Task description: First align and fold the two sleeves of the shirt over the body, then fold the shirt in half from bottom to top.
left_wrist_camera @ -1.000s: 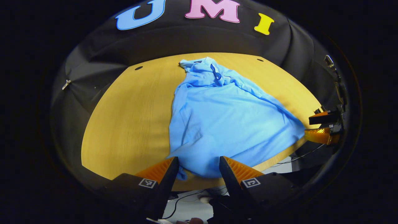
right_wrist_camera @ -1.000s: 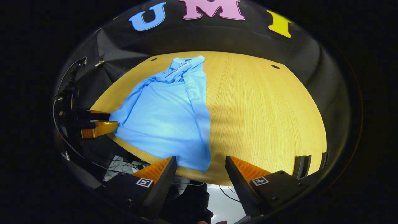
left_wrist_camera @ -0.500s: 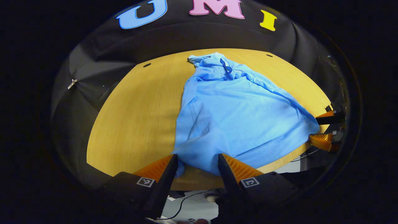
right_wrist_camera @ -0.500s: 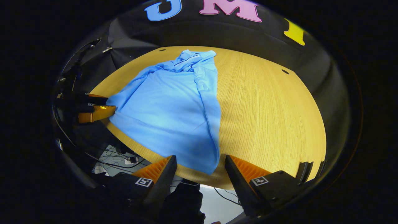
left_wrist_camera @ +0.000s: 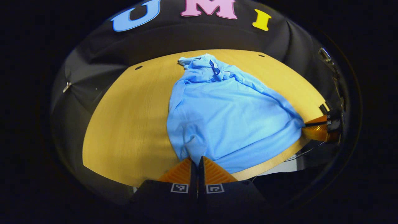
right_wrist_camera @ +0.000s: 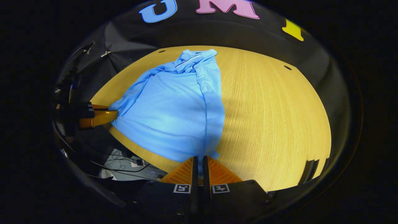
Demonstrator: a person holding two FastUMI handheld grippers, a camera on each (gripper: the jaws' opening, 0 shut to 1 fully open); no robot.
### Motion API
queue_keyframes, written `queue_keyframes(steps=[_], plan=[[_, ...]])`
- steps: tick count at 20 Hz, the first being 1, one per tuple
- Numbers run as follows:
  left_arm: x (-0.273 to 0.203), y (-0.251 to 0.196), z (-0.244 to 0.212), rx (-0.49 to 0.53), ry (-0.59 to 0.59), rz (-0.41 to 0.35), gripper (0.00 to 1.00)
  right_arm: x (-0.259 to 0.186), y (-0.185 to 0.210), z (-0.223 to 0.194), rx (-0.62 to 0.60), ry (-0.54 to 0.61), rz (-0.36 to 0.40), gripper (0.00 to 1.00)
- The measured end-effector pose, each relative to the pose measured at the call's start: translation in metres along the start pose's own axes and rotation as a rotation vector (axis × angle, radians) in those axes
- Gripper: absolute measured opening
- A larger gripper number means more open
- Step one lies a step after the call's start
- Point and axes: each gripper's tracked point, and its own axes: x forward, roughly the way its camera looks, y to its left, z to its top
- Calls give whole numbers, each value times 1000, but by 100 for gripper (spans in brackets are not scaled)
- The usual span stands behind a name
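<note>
left tool (left_wrist_camera: 197, 159) pinches shirt (left_wrist_camera: 230, 118) hem | right tool (right_wrist_camera: 199, 159) likewise

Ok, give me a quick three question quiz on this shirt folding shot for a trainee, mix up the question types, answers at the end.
1. True or false: the left tool is shut on the bottom hem of the blue shirt.
2. Multiple choice: where does the shirt's collar lie? A) at the far end of the table, B) hanging over the near edge, C) between the right tool's fingers.
3. Fill in: the right tool pinches the shirt's bottom ____ corner, as the right gripper view shows it.

Key: 1 true; 2 A; 3 right.
</note>
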Motion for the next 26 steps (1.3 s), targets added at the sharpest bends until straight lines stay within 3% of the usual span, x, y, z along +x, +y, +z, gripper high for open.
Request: queue_keyframes(steps=[5, 10, 19, 26], plan=[[-9, 6, 9, -104, -12, -18, 6, -5, -5, 9, 91, -27, 9, 5], [-27, 2, 43, -147, -74, -28, 6, -22, -3, 51, 135, -126, 26, 5], [-47, 33, 169, -295, -290, 4, 6, -42, -11, 191, 184, -351, 88, 5], [-16, 64, 266, -290, -395, 48, 6, -20, -40, 298, 164, -469, 58, 5]])
